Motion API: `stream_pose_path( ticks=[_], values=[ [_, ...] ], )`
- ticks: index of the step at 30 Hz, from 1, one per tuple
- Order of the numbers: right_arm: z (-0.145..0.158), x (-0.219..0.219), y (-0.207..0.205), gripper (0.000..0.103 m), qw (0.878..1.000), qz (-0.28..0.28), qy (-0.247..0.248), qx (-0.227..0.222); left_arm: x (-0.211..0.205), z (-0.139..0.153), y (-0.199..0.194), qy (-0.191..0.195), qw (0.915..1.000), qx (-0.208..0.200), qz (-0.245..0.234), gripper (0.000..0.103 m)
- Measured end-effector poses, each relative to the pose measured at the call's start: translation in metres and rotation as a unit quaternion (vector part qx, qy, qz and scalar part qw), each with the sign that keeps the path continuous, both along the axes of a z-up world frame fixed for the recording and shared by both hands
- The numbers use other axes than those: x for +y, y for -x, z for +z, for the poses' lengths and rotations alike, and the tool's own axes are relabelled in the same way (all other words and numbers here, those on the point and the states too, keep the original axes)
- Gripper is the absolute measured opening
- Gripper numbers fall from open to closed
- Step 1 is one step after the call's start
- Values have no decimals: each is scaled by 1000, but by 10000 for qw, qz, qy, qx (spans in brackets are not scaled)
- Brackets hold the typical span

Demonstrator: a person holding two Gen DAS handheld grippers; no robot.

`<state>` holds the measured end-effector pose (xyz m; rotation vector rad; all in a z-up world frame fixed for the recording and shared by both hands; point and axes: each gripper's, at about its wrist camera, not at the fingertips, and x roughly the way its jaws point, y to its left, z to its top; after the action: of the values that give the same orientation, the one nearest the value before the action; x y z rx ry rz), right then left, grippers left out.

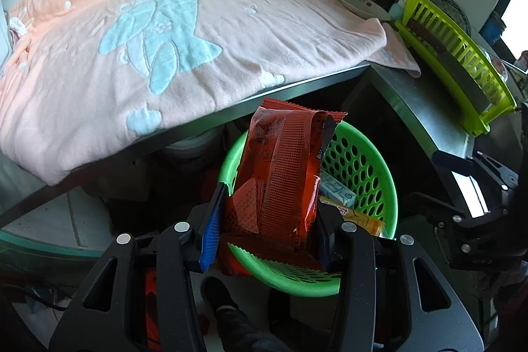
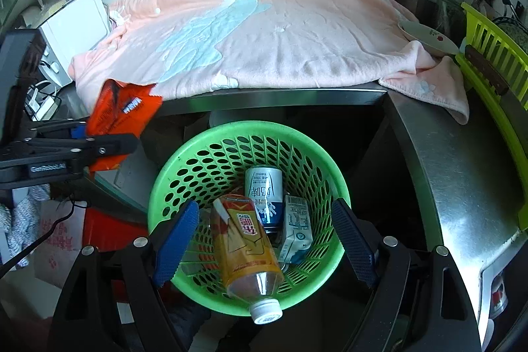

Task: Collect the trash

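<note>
My left gripper (image 1: 269, 220) is shut on a red snack wrapper (image 1: 280, 174) and holds it above the near rim of the green perforated basket (image 1: 369, 167). In the right wrist view the same wrapper (image 2: 122, 117) and left gripper (image 2: 99, 150) show left of the basket (image 2: 204, 167). The basket holds a plastic bottle with a yellow label (image 2: 244, 246), a blue and white can (image 2: 264, 193) and a small carton (image 2: 297, 223). My right gripper (image 2: 264, 243) is open and empty, its fingers on either side of the basket's near rim.
A pink towel (image 2: 264, 32) covers the steel counter behind the basket. A white bowl (image 2: 425, 35) and a yellow-green dish rack (image 2: 495, 55) stand at the right. A white appliance (image 2: 76, 28) sits at the left. The steel counter edge (image 2: 445, 170) curves along the right.
</note>
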<state>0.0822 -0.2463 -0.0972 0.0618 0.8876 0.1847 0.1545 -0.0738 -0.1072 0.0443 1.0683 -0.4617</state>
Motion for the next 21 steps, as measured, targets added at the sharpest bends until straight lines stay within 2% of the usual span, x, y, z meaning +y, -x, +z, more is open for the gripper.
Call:
stream_pose_path(
  ticks=[5,12,16,18,21],
  values=[
    [6,-4,11,80,10000,16,9,-93,-9,-4,2,-8,10000,80,-48,47],
    [9,-9,20,80,9999,21,-30,-147,-17,-5,6,49,9998,155,-68,53],
    [10,-9,23,80,9998,57,-27,-172,-21,-6,8,19,9998,177,-65,60],
    [10,-9,24,80,9998,76,-49,-174,-21,-7,9,6,9998,193,-38,70],
    [12,-9,26,80,9997,80,-76,-199,-21,-7,11,21,9998,185,2,71]
  ],
)
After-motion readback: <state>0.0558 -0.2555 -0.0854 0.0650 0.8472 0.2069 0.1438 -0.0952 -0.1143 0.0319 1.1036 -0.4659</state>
